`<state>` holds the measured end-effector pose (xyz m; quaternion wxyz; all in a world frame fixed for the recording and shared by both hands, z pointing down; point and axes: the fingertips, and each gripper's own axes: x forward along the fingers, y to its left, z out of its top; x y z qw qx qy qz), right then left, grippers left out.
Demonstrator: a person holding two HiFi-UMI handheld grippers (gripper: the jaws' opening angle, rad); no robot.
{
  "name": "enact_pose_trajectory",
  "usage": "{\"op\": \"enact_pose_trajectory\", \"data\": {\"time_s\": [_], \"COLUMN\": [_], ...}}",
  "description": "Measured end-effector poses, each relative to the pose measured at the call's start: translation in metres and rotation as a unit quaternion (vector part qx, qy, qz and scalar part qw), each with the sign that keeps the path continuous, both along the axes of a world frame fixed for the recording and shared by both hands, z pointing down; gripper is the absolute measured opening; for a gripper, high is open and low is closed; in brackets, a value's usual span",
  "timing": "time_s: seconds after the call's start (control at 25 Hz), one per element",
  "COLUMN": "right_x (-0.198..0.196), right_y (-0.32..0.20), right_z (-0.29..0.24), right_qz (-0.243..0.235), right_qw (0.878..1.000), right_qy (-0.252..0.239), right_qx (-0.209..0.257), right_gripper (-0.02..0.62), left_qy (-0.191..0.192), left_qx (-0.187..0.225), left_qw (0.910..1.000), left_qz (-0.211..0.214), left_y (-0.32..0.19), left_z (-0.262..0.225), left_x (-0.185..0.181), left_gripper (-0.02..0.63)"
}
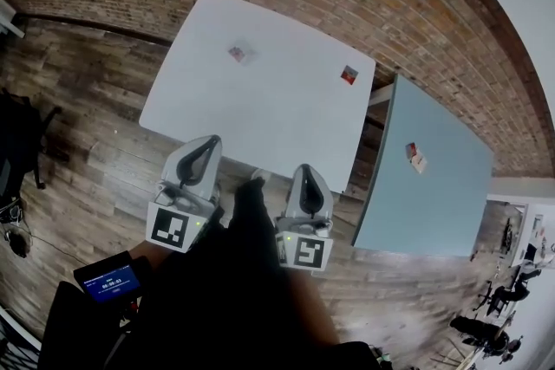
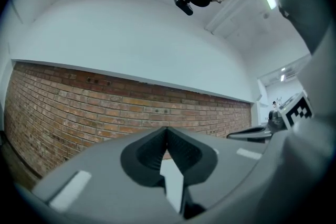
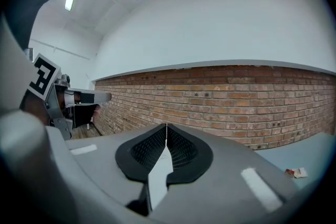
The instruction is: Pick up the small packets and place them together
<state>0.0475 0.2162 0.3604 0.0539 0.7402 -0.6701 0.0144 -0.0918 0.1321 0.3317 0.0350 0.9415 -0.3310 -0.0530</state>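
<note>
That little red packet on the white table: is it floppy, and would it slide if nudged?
The red packet lies flat on the white table, so it is probably thin, light and somewhat floppy. The table looks smooth, so a nudge would likely slide it, not roll or tip it.

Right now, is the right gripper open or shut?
Shut: the right gripper shows its two black pads meeting at the tips, nothing between them.

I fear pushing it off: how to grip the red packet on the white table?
Probably from above, pinching opposite edges: the red packet lies flat near the right edge of the white table, where a side push could slide it off.
</note>
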Motion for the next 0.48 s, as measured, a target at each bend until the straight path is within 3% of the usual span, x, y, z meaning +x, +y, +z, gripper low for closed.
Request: {"op": "enact_pose_trajectory", "data": {"time_s": [0.48], "right_x": [0.082], "right_y": [-0.066], "right_z": [-0.004], "right_qz": [-0.03], "right_qw": [0.999], "right_qy": [-0.008], "right_qx": [0.007], "right_gripper": [0.003], "left_qy": [-0.016], "left_qx": [-0.005], "left_qw": [0.9998], "left_qz": [-0.014], "left_y": [-0.053], "left_z": [0.002], "left_x": [0.086], "left_gripper": [0.0]}}
